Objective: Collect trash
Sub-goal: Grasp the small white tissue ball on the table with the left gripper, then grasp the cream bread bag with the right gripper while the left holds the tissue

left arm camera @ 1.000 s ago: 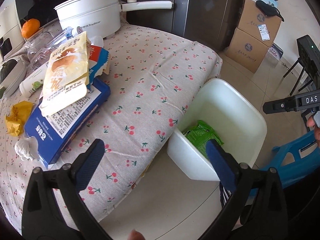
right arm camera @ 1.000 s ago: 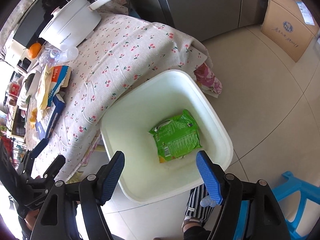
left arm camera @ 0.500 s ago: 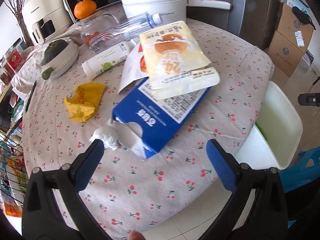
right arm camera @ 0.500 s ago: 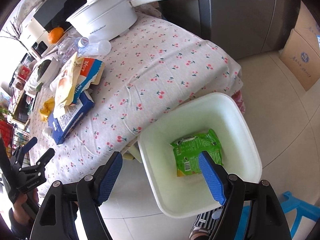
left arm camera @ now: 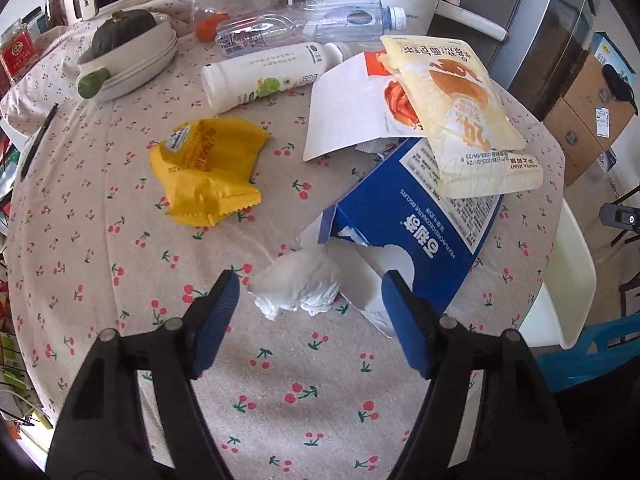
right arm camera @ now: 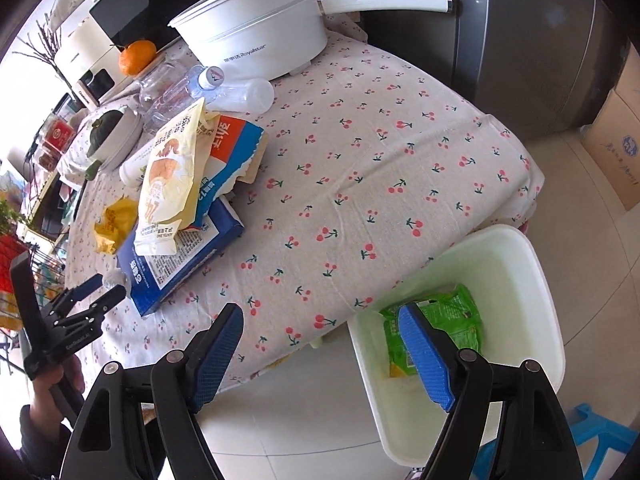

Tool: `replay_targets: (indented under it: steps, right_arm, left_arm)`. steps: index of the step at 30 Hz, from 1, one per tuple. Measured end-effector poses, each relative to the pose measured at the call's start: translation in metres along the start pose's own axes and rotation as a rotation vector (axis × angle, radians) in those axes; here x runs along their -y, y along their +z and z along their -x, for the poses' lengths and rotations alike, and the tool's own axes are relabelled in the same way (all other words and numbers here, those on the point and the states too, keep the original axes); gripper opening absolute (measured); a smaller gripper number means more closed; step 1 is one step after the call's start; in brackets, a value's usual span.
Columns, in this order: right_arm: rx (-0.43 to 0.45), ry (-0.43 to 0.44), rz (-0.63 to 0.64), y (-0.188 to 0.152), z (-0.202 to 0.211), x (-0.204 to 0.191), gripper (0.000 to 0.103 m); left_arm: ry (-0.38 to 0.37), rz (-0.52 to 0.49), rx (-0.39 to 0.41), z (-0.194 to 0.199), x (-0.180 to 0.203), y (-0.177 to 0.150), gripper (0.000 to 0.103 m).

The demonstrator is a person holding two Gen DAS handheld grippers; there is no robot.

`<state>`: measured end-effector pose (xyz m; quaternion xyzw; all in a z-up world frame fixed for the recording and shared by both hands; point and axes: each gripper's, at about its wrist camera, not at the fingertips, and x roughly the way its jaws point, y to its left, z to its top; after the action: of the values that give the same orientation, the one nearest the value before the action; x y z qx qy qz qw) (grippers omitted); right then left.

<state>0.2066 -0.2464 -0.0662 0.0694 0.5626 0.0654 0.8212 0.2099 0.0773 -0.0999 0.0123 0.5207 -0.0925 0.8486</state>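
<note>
The left gripper (left arm camera: 310, 294) hangs over the cherry-print table (left arm camera: 120, 240), jaws just closing but apart, a crumpled white tissue (left arm camera: 296, 284) between them, untouched. Trash on the table: one tissue, one yellow wrapper (left arm camera: 208, 168), one blue box (left arm camera: 416, 224), one cream pouch (left arm camera: 456, 120), one white bottle (left arm camera: 264, 76), two clear bottles (left arm camera: 348, 20). The right gripper (right arm camera: 320, 352) hangs spread and empty, one finger over the table edge, the other over one white bin (right arm camera: 536, 280) beside the table, holding one green wrapper (right arm camera: 456, 320)
</note>
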Motion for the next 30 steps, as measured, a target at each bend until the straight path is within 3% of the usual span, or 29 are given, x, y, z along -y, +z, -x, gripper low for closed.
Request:
replay_targets:
  steps: [2, 6, 8, 20, 27, 30]
  right_arm:
    - [0.005, 0.000, 0.003, 0.001, -0.001, -0.005, 0.082]
    - [0.020, 0.000, 0.015, 0.003, -0.003, -0.016, 0.082]
    - [0.027, 0.009, 0.020, 0.004, -0.003, -0.021, 0.082]
    - [0.117, 0.123, 0.047, 0.031, -0.021, -0.063, 0.081]
    - [0.178, 0.150, 0.021, 0.048, -0.035, -0.094, 0.082]
    - [0.183, 0.118, 0.051, 0.052, -0.047, -0.114, 0.082]
  left_arm:
    - [-0.021, 0.025, 0.005, -0.002, -0.004, 0.002, 0.064]
    - [-0.049, 0.055, 0.018, 0.000, -0.005, -0.001, 0.039]
    - [-0.052, 0.074, 0.021, 0.003, -0.008, -0.002, 0.036]
    - [-0.020, 0.125, 0.099, 0.044, -0.030, -0.012, 0.035]
    - [0.000, 0.137, 0.112, 0.052, -0.038, -0.021, 0.035]
    - [0.028, 0.136, 0.113, 0.054, -0.041, -0.024, 0.035]
